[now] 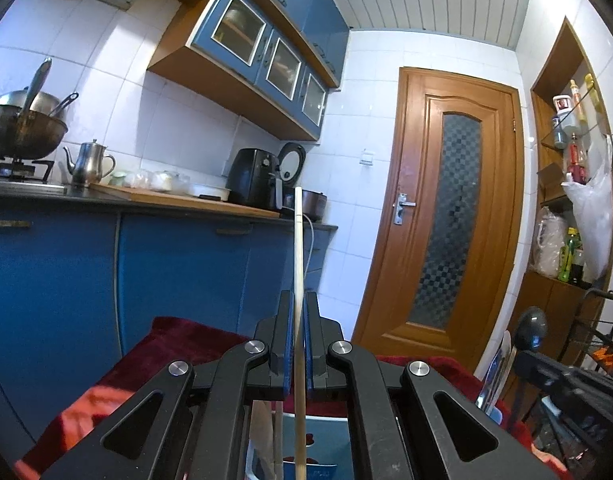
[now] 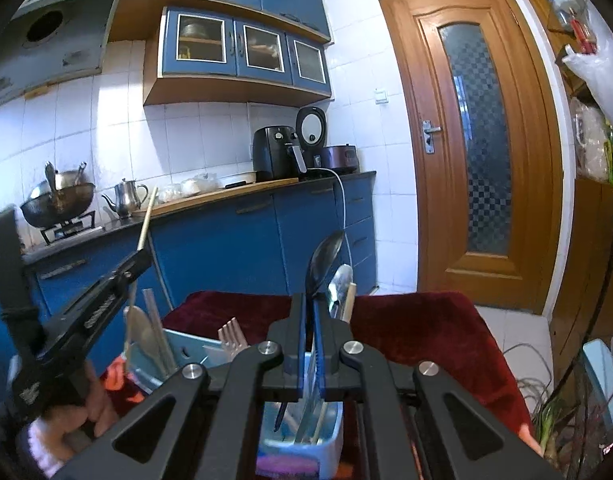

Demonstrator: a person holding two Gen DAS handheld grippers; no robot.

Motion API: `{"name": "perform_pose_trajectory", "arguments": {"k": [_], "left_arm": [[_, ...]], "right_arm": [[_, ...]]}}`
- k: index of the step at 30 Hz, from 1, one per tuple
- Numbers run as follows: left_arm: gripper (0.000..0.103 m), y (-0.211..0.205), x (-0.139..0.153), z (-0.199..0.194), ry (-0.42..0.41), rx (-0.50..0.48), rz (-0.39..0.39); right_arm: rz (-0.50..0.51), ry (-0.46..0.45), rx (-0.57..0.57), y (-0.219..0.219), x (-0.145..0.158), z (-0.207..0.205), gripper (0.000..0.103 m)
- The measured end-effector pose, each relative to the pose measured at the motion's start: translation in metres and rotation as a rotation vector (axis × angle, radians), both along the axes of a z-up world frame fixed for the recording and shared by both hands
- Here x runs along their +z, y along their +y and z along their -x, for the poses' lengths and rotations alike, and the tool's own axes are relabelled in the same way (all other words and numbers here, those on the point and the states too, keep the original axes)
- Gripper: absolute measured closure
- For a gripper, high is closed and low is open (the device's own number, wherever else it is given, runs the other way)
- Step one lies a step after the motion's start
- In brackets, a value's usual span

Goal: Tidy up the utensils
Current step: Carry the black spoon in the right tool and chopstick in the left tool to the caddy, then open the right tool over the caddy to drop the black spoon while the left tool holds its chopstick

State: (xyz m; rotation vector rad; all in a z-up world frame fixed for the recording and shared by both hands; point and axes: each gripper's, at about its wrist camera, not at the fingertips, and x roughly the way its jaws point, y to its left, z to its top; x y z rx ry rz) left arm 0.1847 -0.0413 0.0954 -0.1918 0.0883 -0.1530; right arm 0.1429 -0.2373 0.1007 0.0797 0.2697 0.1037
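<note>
Left gripper [image 1: 299, 320] is clamped on a chopstick [image 1: 298, 248], right gripper [image 2: 309, 320] pinches a dark spoon [image 2: 324, 260], both above the blue holder [image 2: 330, 436].

**Spoon in the Right Gripper**

The right gripper [image 2: 310, 312] is pinched tight on a dark spoon [image 2: 325, 260], bowl end up. Below it a light blue holder [image 2: 330, 436] stands on a red cloth [image 2: 418, 332]. At the left, the left gripper [image 2: 140, 258] pinches a chopstick [image 2: 147, 218].
</note>
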Motion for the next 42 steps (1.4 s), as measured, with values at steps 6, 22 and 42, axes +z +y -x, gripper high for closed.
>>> {"name": "perform_pose_trajectory", "arguments": {"k": [6,22,42], "left_arm": [[0.099,0.000,-0.004,0.001,0.030,-0.006,0.002],[0.089,0.002,-0.009,0.013,0.098,-0.047,-0.020],[0.089,0.013,-0.025,0.033,0.221,-0.100,-0.015]], "right_arm": [[0.069,0.041,0.012,0.012,-0.014,-0.010,0.098],[0.049,0.126,0.040,0.009,-0.019,-0.012,0.088],[0.014,0.096,0.056,0.009,-0.012,0.011,0.088]]}}
